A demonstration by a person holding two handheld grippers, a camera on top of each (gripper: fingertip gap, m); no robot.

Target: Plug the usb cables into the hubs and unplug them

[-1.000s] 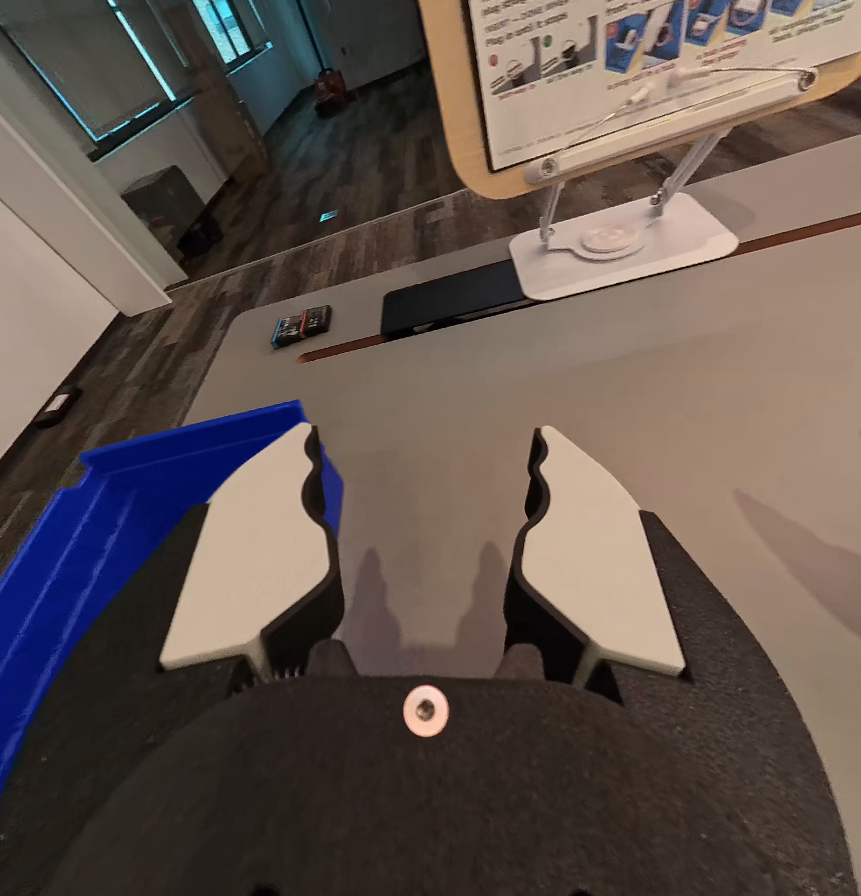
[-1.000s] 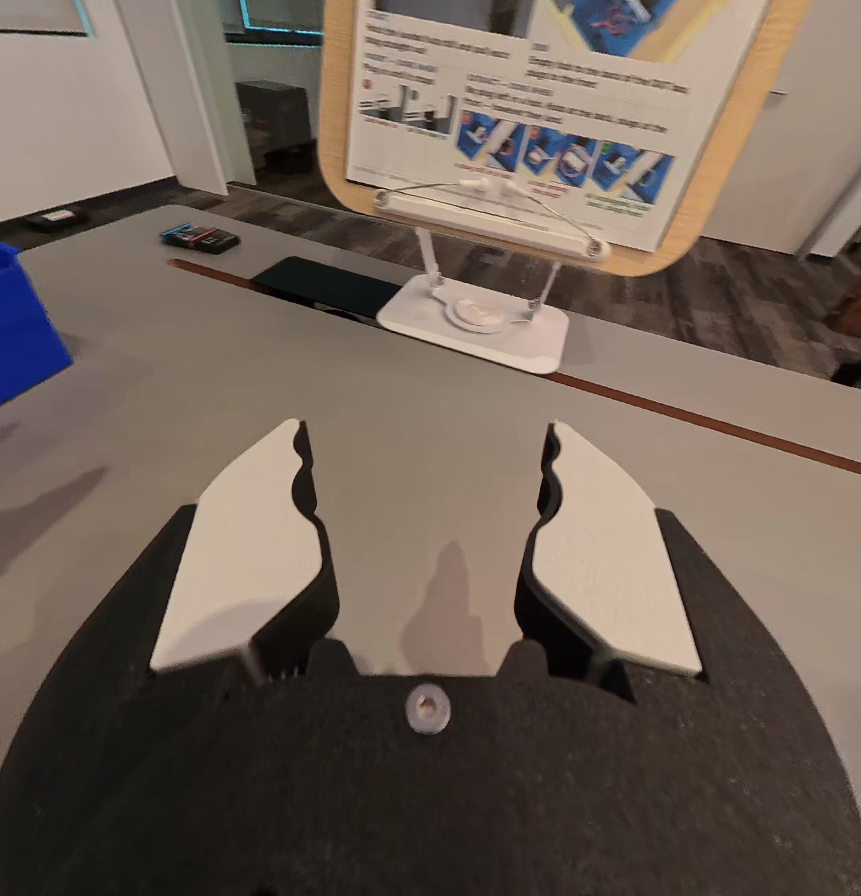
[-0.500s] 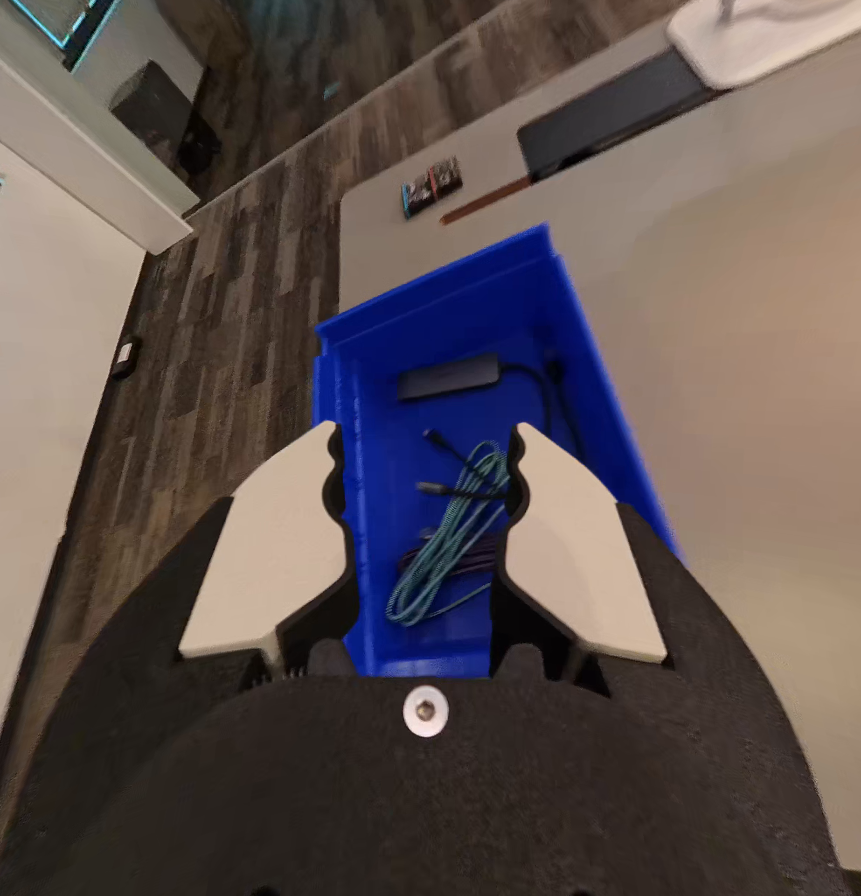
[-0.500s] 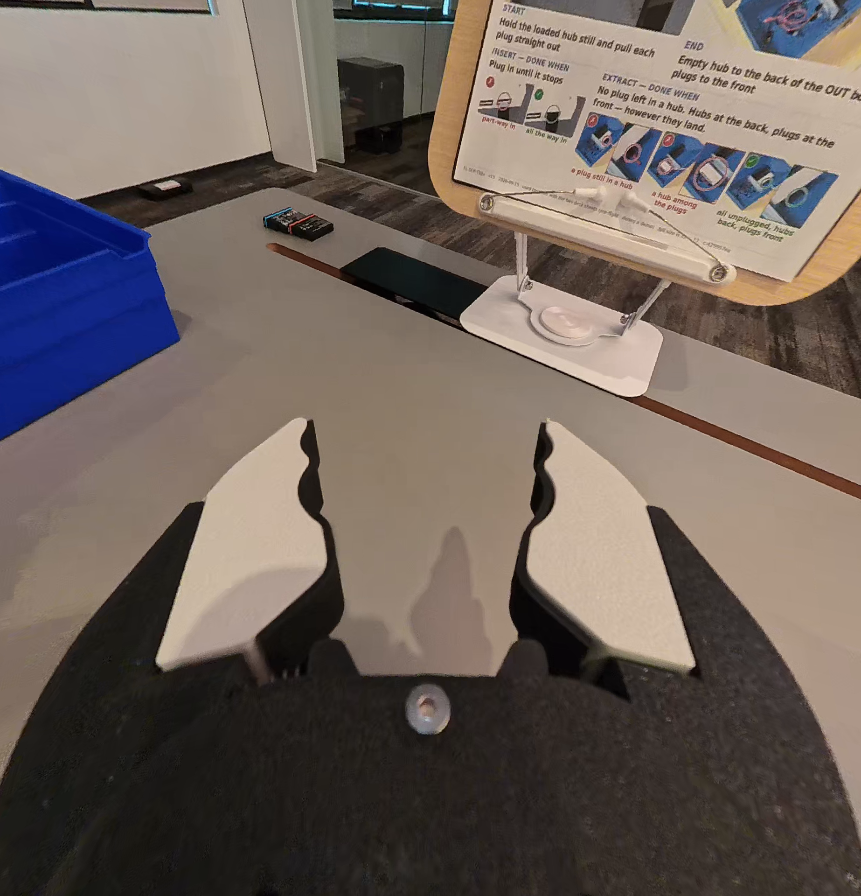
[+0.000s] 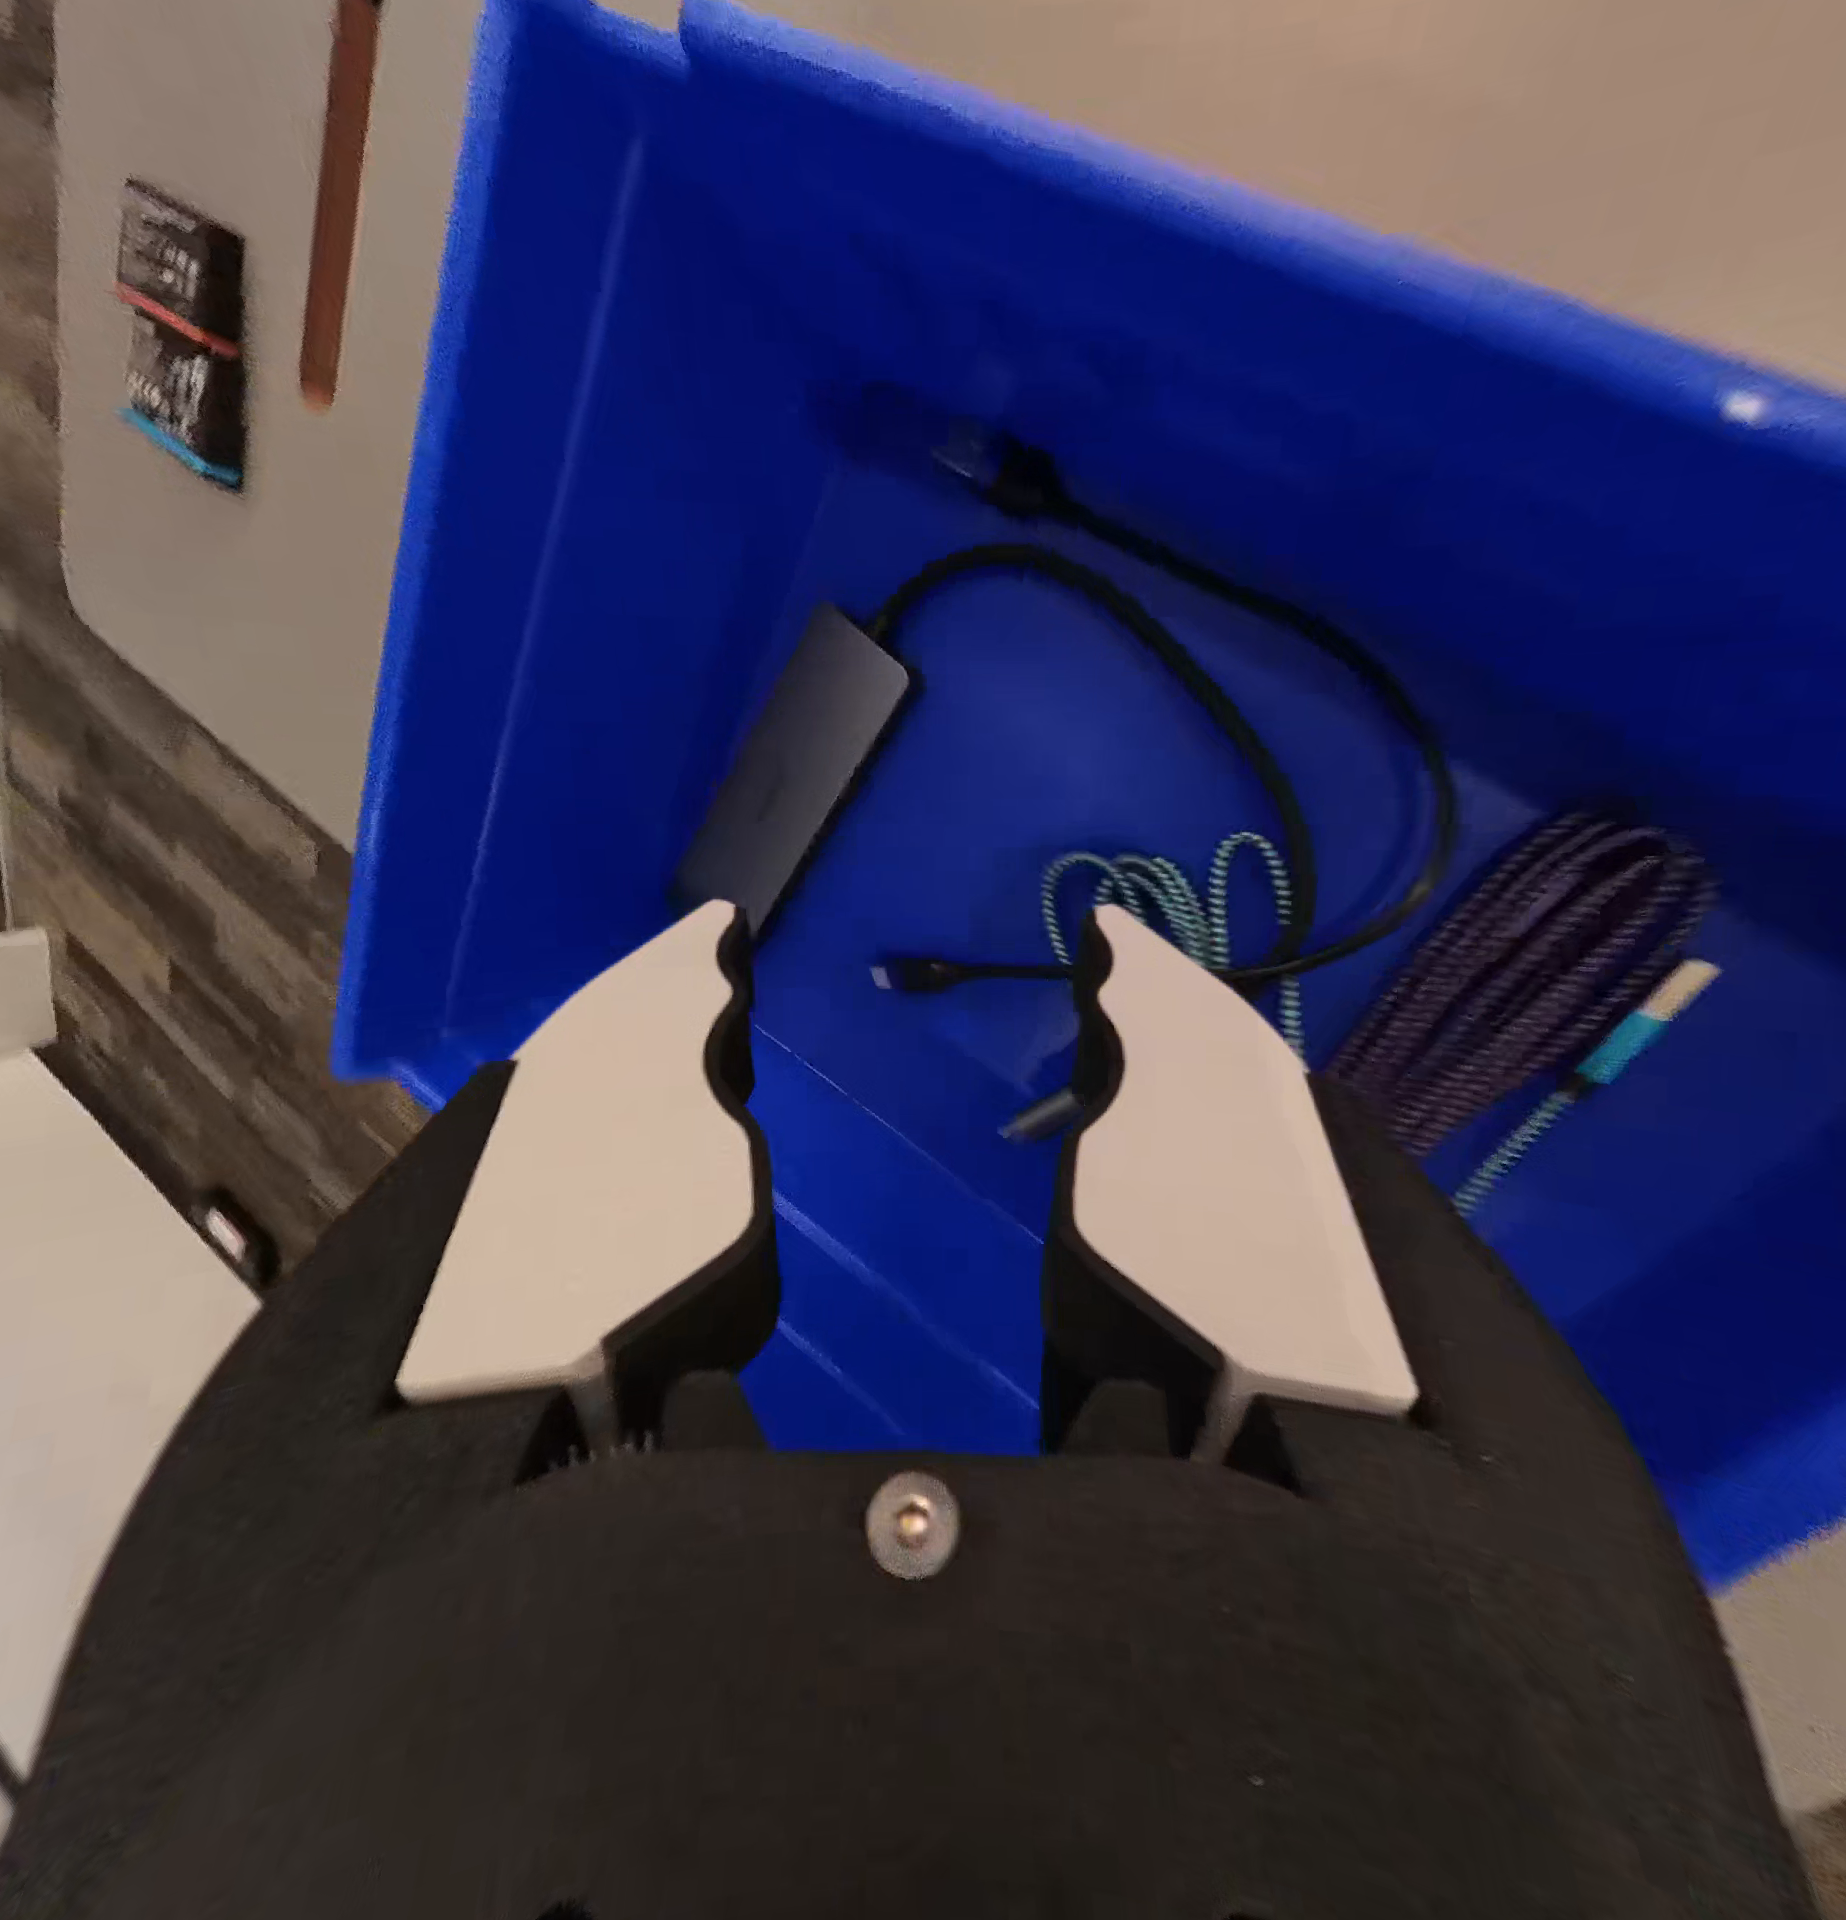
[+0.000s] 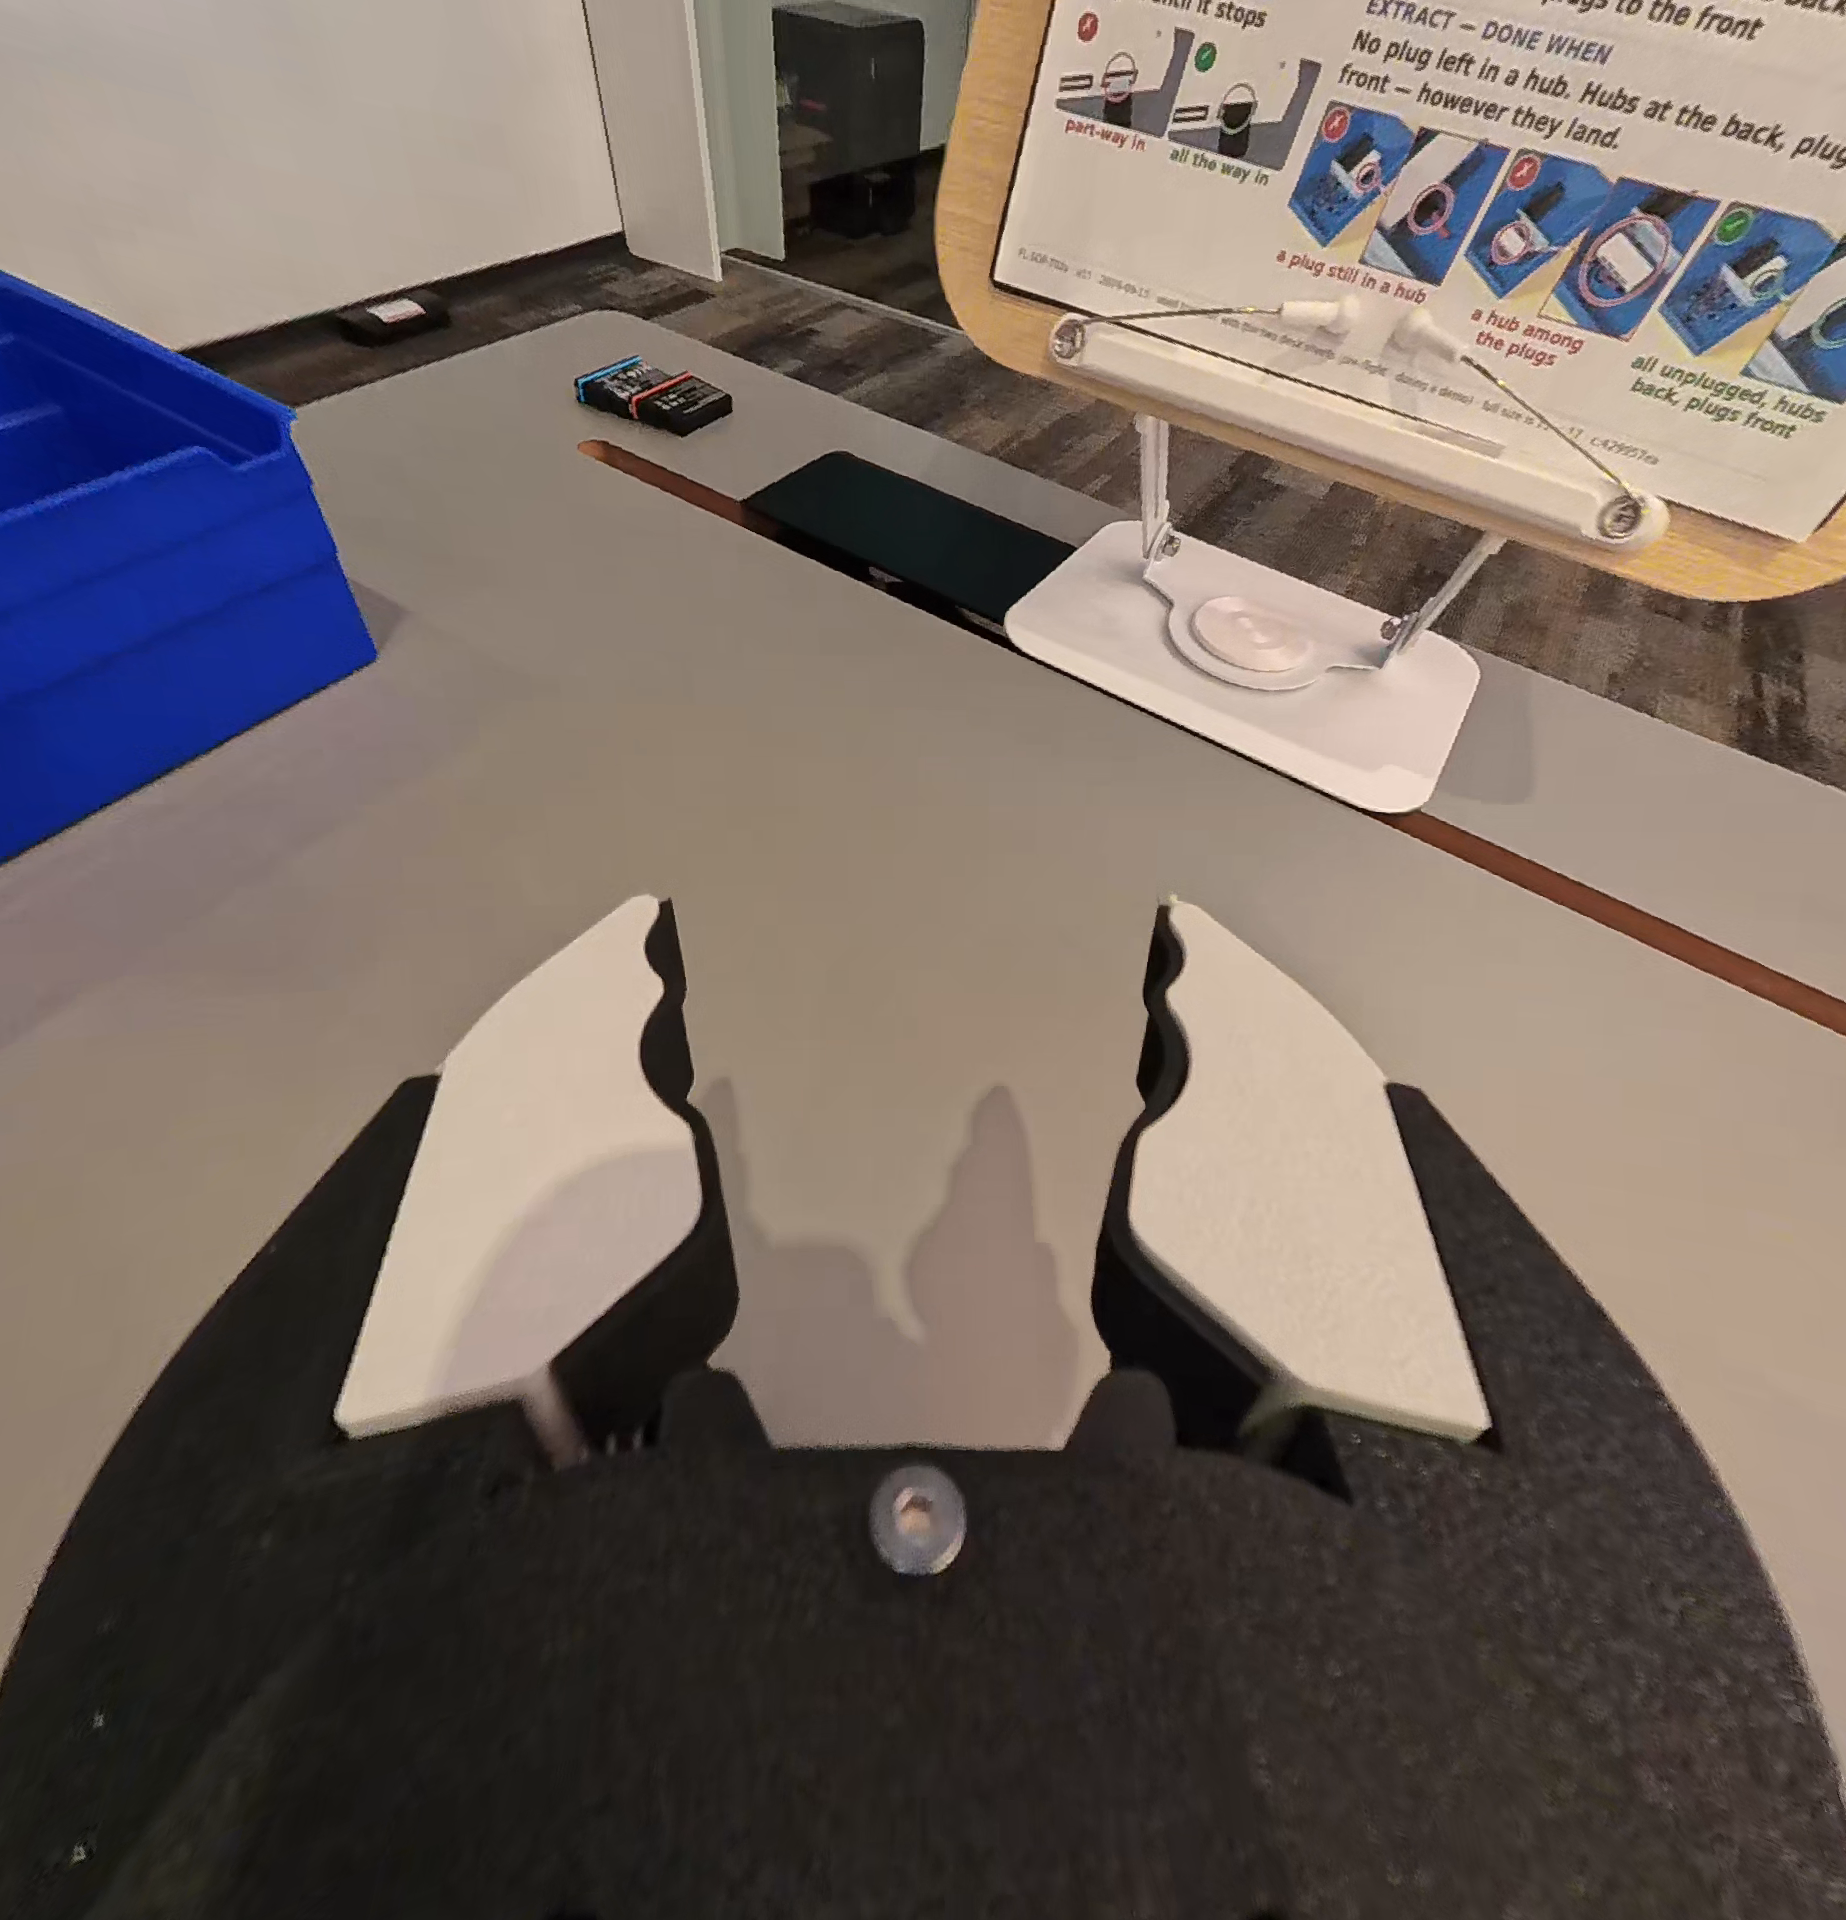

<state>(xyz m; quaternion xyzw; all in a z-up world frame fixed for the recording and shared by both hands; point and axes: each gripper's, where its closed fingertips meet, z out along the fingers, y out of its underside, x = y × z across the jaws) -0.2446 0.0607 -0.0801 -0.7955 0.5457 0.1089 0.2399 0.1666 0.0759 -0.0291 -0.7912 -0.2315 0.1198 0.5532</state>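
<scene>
- In my left view, the hub [image 5: 794, 769] lies in the bin [image 5: 545, 623], left of the cables [image 5: 1168, 894].
- In my right view, the bin [image 6: 140, 582] sits on the table [image 6: 794, 790], far left of the stand [image 6: 1251, 665].

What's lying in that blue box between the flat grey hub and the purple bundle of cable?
In the left wrist view, the teal-and-white braided cable and loops of black cord lie on the blue box floor between the hub and the purple cable.

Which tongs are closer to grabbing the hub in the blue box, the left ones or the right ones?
Probably the left tongs. They hang open right over the blue box, with the grey hub just past their tips. The right tongs are open over bare table, with the box off to their side.
</scene>
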